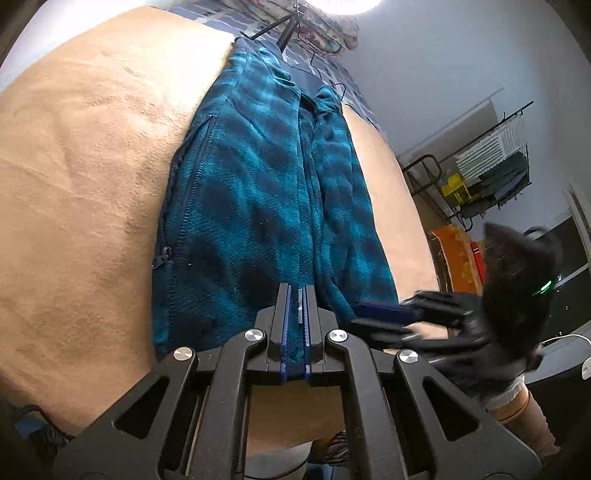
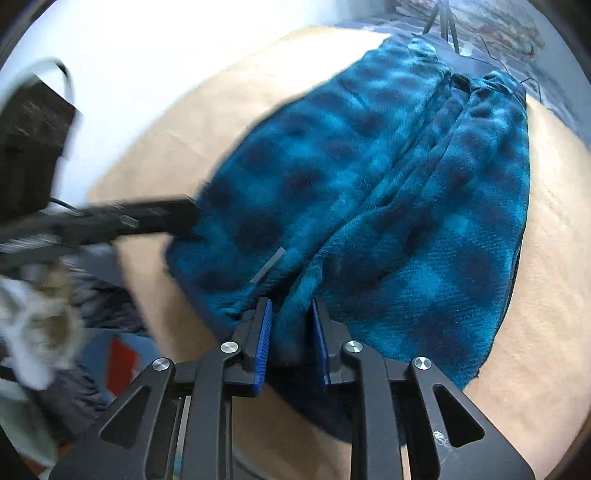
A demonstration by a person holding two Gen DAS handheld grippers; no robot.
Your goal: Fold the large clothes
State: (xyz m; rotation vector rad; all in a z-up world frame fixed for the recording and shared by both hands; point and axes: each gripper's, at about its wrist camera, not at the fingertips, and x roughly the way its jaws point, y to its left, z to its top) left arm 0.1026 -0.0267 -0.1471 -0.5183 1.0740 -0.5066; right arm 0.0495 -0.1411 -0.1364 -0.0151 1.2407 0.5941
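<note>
1. Teal plaid fleece garment (image 1: 266, 192) lies flat on the tan bed cover (image 1: 85, 177), long axis running from the near edge where I stand to the far edge. It looks already doubled lengthwise, with a centre seam or zip line down the middle and a pocket zip along its left side.

2. Near hem is the end both tools are on; the far end sits by a dark tripod (image 1: 284, 27) at the far edge of the bed.

3. Left gripper (image 1: 298, 306): clenched on the near hem, fleece pinched between the blue pads close to the centre seam. It points along the garment's long axis, toward the far end.

4. Right gripper (image 2: 291, 325): jaws partly parted with a fold of fleece hem between them. Whether the pads press on the cloth I cannot tell. In the left wrist view it shows at the near right corner of the garment, blurred, held by a black-gloved hand (image 1: 491, 332).

5. Key relation: both grippers sit side by side at the near hem, left on the seam, right toward the right edge, and the whole length of cloth lies ahead of them.

6. My judgement: the next fold goes near-to-far, hem carried over toward the far end. Risk: the right side slips out if its hold is loose.
</note>
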